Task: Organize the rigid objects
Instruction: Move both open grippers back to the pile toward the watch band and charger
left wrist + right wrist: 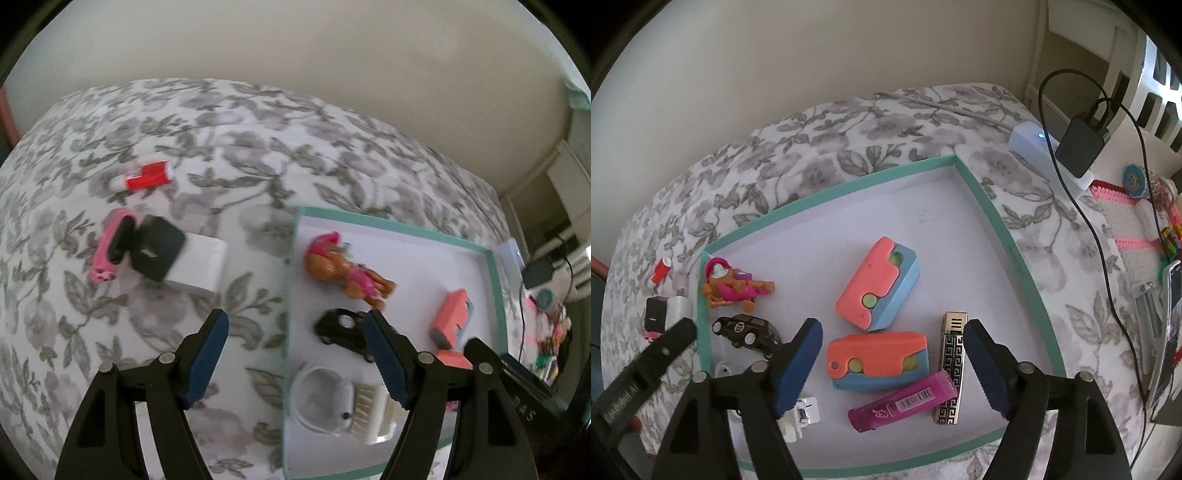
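A teal-rimmed white tray (1019,254) (496,291) lies on the floral bed. In it are a toy dog (735,286) (343,269), a black toy car (748,330) (341,326), two coral-and-blue blocks (879,280) (879,360), a magenta case (905,402), a patterned metal bar (951,365) and white pieces (332,400). Outside, on the bedspread, lie a red-and-white item (147,176), a pink object (109,251), a black case (157,246) and a white box (199,267). My left gripper (297,358) is open and empty over the tray's left rim. My right gripper (894,365) is open and empty above the lower block.
A white power strip (1045,155) with a black adapter (1082,142) and cable lies right of the tray. Crocheted cloth, colourful bits and a phone (1167,332) sit at the far right. A wall stands behind the bed.
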`<state>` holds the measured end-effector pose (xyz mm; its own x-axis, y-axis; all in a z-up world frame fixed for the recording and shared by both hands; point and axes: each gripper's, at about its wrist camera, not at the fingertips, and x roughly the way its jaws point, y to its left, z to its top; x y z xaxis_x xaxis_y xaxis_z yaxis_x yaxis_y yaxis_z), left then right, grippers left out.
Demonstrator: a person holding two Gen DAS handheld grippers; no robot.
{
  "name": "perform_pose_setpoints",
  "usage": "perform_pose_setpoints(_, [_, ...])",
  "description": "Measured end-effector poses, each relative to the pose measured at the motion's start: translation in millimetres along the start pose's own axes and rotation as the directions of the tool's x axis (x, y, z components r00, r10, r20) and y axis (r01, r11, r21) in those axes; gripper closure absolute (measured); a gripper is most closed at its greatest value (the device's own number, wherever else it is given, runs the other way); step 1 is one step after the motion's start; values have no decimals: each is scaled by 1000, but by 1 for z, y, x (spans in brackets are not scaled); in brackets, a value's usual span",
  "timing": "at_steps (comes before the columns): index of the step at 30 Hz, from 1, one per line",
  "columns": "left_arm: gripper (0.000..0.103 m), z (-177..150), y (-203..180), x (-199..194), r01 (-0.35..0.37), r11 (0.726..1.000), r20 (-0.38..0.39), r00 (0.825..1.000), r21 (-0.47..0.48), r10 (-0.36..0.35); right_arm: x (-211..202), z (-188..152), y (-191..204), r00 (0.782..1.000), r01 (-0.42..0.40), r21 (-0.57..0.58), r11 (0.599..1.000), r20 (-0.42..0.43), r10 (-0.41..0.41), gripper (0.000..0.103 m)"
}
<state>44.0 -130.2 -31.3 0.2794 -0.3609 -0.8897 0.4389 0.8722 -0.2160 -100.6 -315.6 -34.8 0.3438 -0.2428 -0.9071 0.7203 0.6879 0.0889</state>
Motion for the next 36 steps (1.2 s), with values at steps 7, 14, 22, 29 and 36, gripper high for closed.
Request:
perform_pose_setpoints(7, [12,2,28,2,-89,992,-5,996,-84,89,0,0,1,1000,27,-14,1000,15,-26,2])
perform_pose_setpoints(14, [11,5,52,-3,-112,982,9,993,-155,115,0,-2,10,998,50,-51,997,28,-49,0])
perform_pose_setpoints(22, [10,9,82,-11,-201,962,25,978,-186,209,-6,-8,41,998,31,-134,991,56,-24,0])
perform_pose_setpoints(29, [10,11,118,-24,-256,940,21,963,-225,267,-15,-17,78,995,-45,-204,978,76,61,0])
perform_pose_setpoints(36, [10,10,156,-35,-288,915,15,953,-282,304,-13,-28,113,995,-39,-288,957,73,63,0])
